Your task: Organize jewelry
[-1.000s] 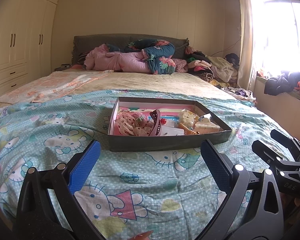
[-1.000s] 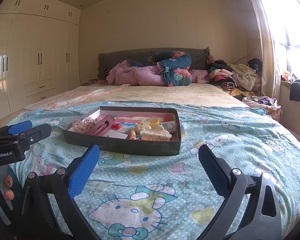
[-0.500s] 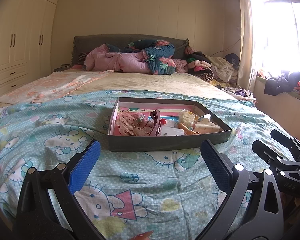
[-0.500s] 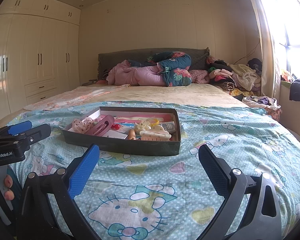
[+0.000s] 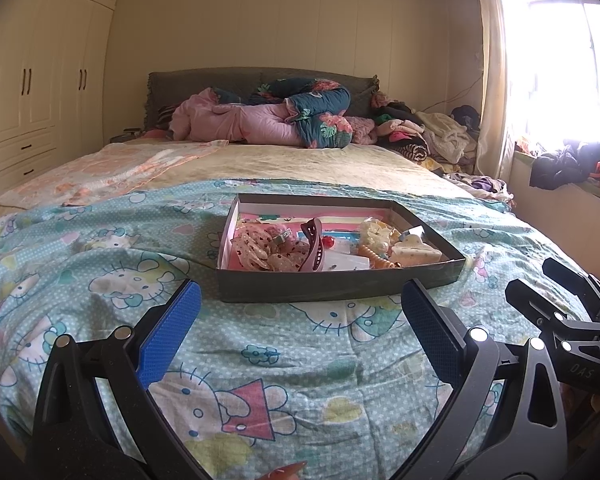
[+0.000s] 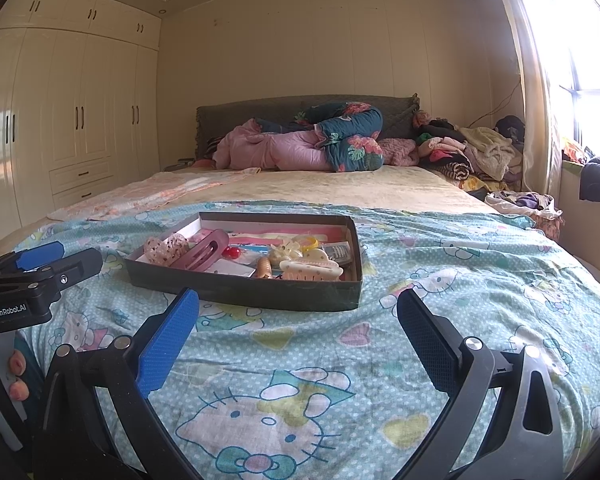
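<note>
A dark shallow box (image 5: 332, 288) (image 6: 260, 292) sits on the Hello Kitty bedspread (image 5: 100, 280), holding hair accessories and jewelry: a pink claw clip (image 5: 314, 246) (image 6: 202, 254), a cream claw clip (image 5: 416, 254) (image 6: 310, 270), a spotted scrunchie (image 5: 256, 248) (image 6: 166, 246), a red bead (image 6: 232, 253). My left gripper (image 5: 300, 300) is open and empty, just short of the box. My right gripper (image 6: 298, 308) is open and empty, also in front of the box. Each gripper shows at the edge of the other's view.
Rolled pink and floral quilts (image 5: 276, 120) lie at the headboard. A clothes pile (image 5: 420, 136) is at the far right of the bed. Wardrobes (image 6: 60, 120) line the left wall. A window ledge with clothes (image 5: 572, 160) is on the right.
</note>
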`<state>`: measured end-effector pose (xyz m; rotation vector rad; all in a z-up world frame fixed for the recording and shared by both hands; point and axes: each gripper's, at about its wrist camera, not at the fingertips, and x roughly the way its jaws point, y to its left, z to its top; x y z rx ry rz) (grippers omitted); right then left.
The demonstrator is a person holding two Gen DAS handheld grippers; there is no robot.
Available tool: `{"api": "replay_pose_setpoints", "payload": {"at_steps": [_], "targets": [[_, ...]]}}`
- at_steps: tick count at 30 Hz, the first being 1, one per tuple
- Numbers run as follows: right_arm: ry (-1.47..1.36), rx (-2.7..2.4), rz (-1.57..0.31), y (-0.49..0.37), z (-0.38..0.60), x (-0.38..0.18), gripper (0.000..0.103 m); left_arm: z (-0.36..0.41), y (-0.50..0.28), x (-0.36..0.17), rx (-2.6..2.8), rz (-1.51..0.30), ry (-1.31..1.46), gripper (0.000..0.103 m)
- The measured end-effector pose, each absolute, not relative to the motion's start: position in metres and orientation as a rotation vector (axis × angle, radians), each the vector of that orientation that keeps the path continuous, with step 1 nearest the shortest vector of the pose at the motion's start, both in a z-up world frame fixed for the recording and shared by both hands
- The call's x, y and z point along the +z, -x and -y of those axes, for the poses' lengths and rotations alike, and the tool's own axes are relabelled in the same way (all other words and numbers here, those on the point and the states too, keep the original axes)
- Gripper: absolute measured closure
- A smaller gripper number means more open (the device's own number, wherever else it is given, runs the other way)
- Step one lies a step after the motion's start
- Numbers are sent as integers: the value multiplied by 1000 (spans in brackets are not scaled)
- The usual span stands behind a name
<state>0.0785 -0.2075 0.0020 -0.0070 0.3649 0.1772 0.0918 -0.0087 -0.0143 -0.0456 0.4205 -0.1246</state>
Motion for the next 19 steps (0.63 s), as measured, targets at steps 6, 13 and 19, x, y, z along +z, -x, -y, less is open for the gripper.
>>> {"api": "replay_pose_setpoints", "payload": {"at_steps": [6, 13, 19], "targets": [[6, 172, -367, -80, 208, 0, 6, 7, -95, -14, -91, -434, 36, 11], [-8, 157, -383, -87, 214, -1, 6, -1, -109, -19, -50, -478, 54, 11], [-113, -46, -527, -155, 291, -4, 6, -77, -187, -28, 150, -645, 106, 11]]}}
